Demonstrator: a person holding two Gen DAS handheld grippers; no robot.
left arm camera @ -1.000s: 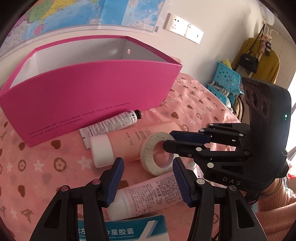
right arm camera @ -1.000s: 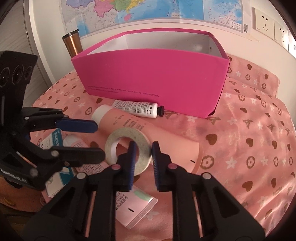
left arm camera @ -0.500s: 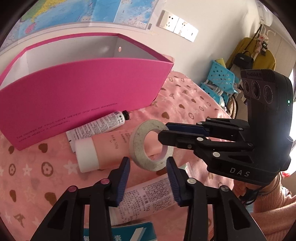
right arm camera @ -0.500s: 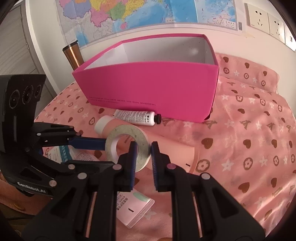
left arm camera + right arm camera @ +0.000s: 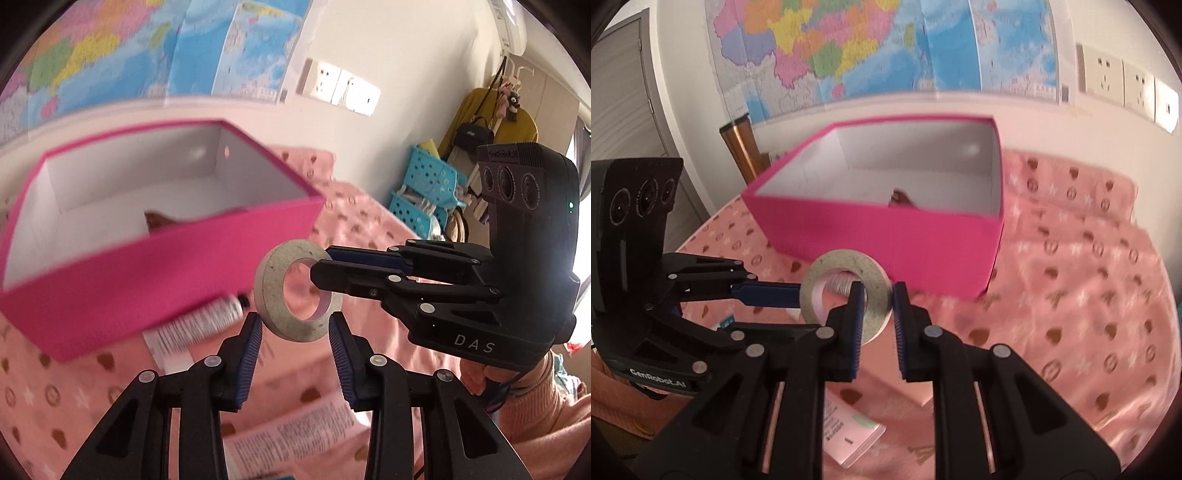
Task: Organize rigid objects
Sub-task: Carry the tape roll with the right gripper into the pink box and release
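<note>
A grey-white tape roll (image 5: pixel 267 284) (image 5: pixel 842 258) hangs in the air just in front of the pink box (image 5: pixel 147 288) (image 5: pixel 886 243). My right gripper (image 5: pixel 877 299) (image 5: pixel 319 262) is shut on its wall, one finger in the hole and one outside. My left gripper (image 5: pixel 295 328) (image 5: pixel 807 310) pinches the roll's near lower rim between its blue pads. The box is open at the top, white inside, with a small brown thing (image 5: pixel 155 219) on its floor. A white tube (image 5: pixel 199 321) and a pink bottle (image 5: pixel 295 432) (image 5: pixel 849 432) lie on the pink cover below.
The box stands against the wall under a map. A copper tumbler (image 5: pixel 738 147) stands left of the box. Blue baskets (image 5: pixel 424 184) and hanging bags sit far right. A hand in a pink sleeve (image 5: pixel 524 406) holds the right gripper.
Both grippers have risen with the tape roll, lifting it off the pink bottle up to the box's front wall. The left jaws narrowed from around a pink bottle onto the roll's rim.
</note>
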